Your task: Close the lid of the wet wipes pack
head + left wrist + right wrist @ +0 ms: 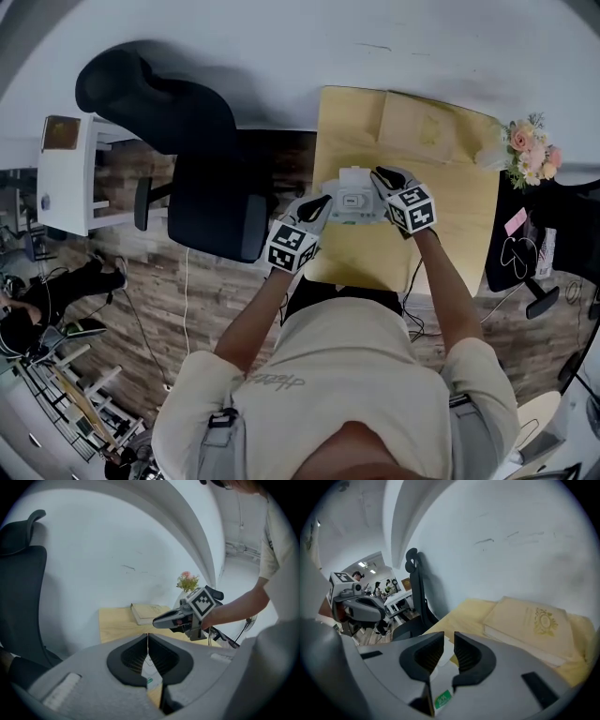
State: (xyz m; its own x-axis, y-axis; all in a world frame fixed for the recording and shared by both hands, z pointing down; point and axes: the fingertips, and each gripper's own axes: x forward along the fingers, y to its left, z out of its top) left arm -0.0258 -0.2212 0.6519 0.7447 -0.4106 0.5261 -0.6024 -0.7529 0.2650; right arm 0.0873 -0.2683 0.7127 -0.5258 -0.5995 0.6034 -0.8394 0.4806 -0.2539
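The white wet wipes pack [354, 204] lies on the yellow table [459, 234] in front of me, between my two grippers. At the pack's left end, my left gripper [325, 200] has its jaw tips pressed together [147, 637], and the pack's film [153, 679] with a green label runs down between them. My right gripper [378, 174] is at the pack's far right corner. Its jaws [449, 641] stand a narrow slit apart with white pack material [440, 681] between them. From here I cannot tell how the lid stands.
A cream book [427, 127] lies at the table's far side, close behind the pack. A bunch of flowers [530, 155] stands at the far right corner. A black office chair [202, 159] is left of the table. Cables hang off the right edge.
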